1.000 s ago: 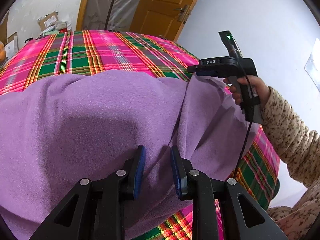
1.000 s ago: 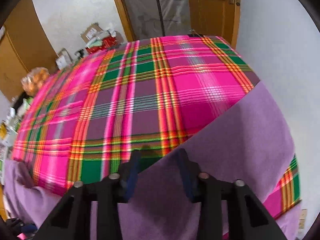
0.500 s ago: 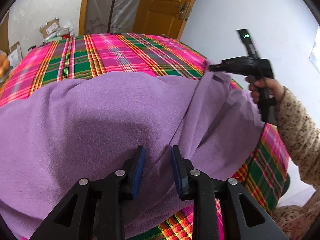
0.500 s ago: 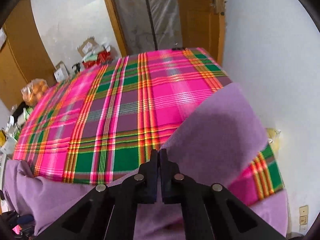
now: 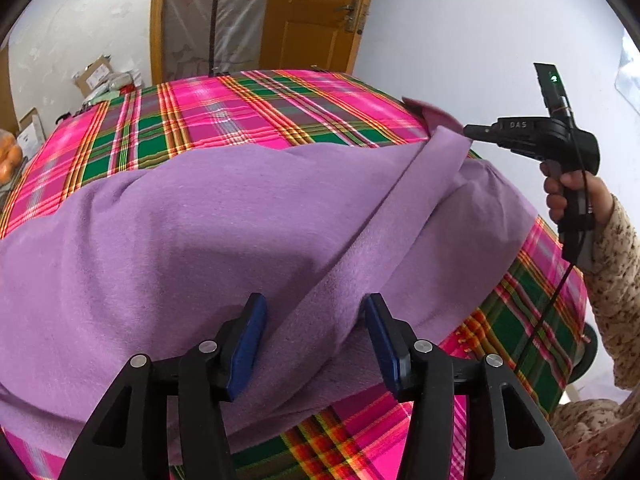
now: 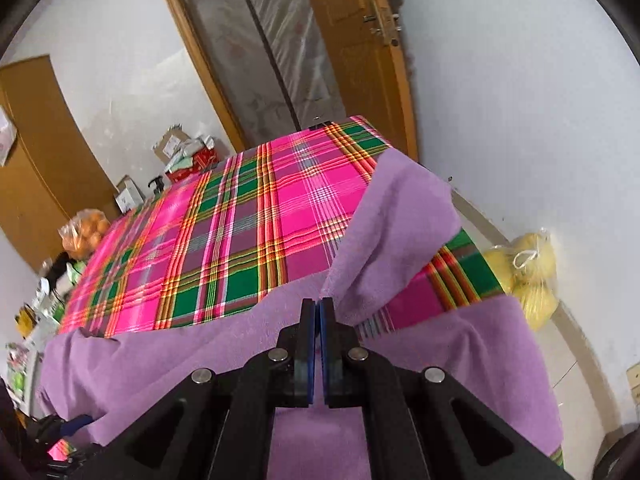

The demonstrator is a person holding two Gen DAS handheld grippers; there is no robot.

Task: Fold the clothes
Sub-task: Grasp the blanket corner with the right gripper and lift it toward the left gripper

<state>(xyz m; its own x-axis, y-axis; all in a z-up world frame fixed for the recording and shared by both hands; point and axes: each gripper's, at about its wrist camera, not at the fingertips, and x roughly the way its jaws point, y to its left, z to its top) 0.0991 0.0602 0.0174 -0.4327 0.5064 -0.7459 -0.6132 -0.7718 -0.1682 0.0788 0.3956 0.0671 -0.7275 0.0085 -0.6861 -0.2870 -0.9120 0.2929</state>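
Purple fleece cloth [image 5: 168, 232] is lying across the near half of the plaid-covered table [image 5: 240, 116], draping over its near edge and its right edge. The left gripper [image 5: 312, 332] is hovering at the near edge with its jaws standing wide apart, a raised ridge of the cloth running up between the blue pads [image 5: 248, 340] without being clamped. The right gripper [image 6: 319, 320] is pressing its jaws fully together on a fold of the cloth near the table's right edge, lifting a flap that is hanging off toward the far right corner. A bag of yellow fruit [image 6: 528, 276] is sitting on the floor beside the wall.
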